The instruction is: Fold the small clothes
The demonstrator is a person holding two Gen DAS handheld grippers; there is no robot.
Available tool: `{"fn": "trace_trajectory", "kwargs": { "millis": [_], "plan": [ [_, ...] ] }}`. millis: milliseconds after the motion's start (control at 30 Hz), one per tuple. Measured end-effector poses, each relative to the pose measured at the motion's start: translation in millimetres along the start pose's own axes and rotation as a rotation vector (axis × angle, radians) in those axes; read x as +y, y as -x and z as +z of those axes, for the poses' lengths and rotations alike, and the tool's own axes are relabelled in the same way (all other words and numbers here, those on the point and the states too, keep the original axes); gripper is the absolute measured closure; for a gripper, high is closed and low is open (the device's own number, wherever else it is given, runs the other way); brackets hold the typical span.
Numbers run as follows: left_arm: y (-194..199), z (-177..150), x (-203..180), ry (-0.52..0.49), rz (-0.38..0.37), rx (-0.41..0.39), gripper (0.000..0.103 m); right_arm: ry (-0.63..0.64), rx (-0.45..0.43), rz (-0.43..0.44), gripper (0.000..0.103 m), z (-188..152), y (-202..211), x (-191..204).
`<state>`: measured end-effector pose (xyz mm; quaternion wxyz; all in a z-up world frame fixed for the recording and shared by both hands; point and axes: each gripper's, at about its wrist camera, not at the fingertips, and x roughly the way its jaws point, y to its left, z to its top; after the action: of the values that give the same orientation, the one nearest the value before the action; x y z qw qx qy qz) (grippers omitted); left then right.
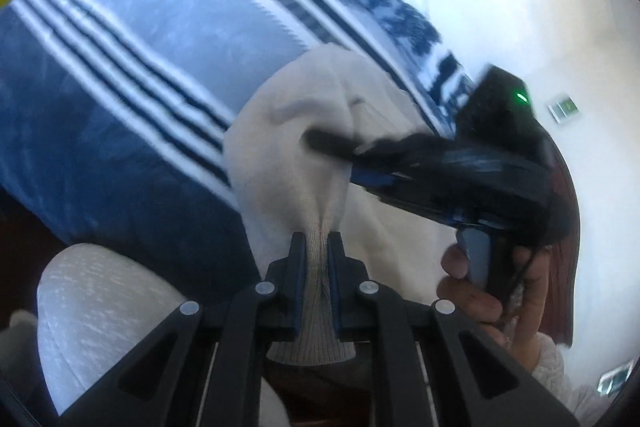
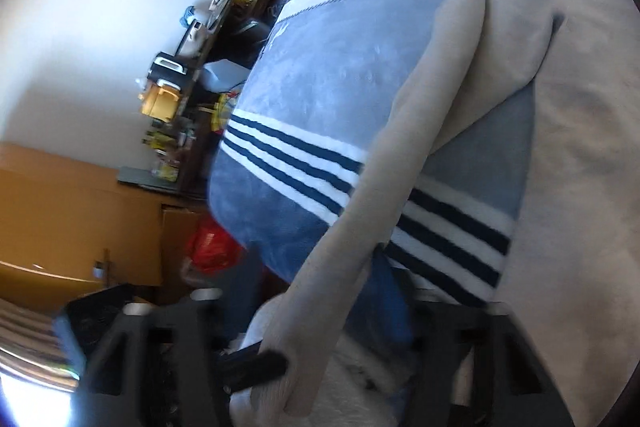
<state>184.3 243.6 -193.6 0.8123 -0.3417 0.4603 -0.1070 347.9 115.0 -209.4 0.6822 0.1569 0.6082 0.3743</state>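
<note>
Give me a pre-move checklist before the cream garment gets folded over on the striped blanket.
1. Left gripper shut on the cream garment's ribbed edge: ok.
2. Right gripper on the same cream garment: fingers sit in the fabric, but blur hides the pinch: cannot tell.
3. Garment lifted and stretched between both grippers: ok.
4. Sleeve hanging free, not tangled: ok.
5. Striped blanket flat underneath: ok.
6. Garment free of creases: not ok, bunched at the left gripper.

Each of the 2 wrist cameras looks closely along its own tongs, downward; both share the striped blanket (image 1: pixel 132 39) and cream garment (image 2: pixel 560 187).
</note>
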Motion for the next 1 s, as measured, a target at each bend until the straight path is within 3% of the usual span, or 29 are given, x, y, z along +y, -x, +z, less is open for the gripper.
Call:
{"fn": "trace_trajectory", "kwargs": {
  "millis": [33, 67, 200, 333, 400, 500, 567, 633, 700, 767, 833, 867, 900, 1000],
  "plan": [
    [2.0, 0.5, -11.8, -0.033, 0.001, -0.008, 0.093, 0.011, -0.002, -0.027, 0.095, -1.9, 6.4, 2.0],
    [5.1, 0.4, -27.5, -0.076, 0.001, -0.017, 0.093, 0.011, -0.021, -0.022, 0.096, -2.2, 16.0, 1.7],
    [5.4, -3.1, -94.3, -0.236, -0.033, -0.014, 0.093, 0.064, -0.139, 0.002, 0.098, -5.2, 84.0, 1.1],
    [-22.2, -19.7, -168.7, -0.411, -0.049, 0.023, 0.093, 0.113, -0.237, -0.033, 0.098, -19.1, 151.6, -18.7],
    [-50.5, -31.2, -195.0, -0.469, -0.039, 0.078, 0.093, 0.108, -0.282, -0.064, 0.098, -32.8, 182.7, -47.4],
    [-95.3, -54.4, -212.9, -0.521, -0.055, 0.184, 0.091, 0.047, -0.283, -0.105, 0.098, -52.3, 202.4, -107.0],
    [-122.5, -81.0, -217.1, -0.539, -0.039, 0.270, 0.090, -0.028, -0.268, -0.140, 0.098, -64.0, 203.1, -148.9],
    [-137.2, -98.4, -209.8, -0.545, -0.007, 0.296, 0.088, -0.101, -0.254, -0.229, 0.096, -77.8, 194.7, -191.2],
    [-145.0, -105.4, -197.0, -0.524, 0.035, 0.324, 0.083, -0.201, -0.272, -0.263, 0.094, -90.5, 192.1, -226.4],
    [-145.7, -103.9, -183.1, -0.485, 0.083, 0.327, 0.076, -0.289, -0.288, -0.227, 0.086, -104.6, 193.2, -251.0],
    [-146.4, -89.5, -163.5, -0.437, 0.142, 0.305, 0.064, -0.337, -0.337, -0.185, 0.041, -122.2, 202.0, -263.3],
    [-144.7, -84.5, -157.0, -0.415, 0.158, 0.295, 0.061, -0.350, -0.370, -0.172, 0.034, -132.7, 206.7, -267.1],
    [-143.5, -76.0, -145.8, -0.381, 0.180, 0.285, 0.061, -0.352, -0.397, -0.150, 0.034, -142.7, 209.9, -268.5],
    [-150.3, -59.4, -128.7, -0.302, 0.234, 0.266, 0.061, -0.321, -0.359, -0.118, 0.035, -147.9, 198.4, -265.9]
  ]
}}
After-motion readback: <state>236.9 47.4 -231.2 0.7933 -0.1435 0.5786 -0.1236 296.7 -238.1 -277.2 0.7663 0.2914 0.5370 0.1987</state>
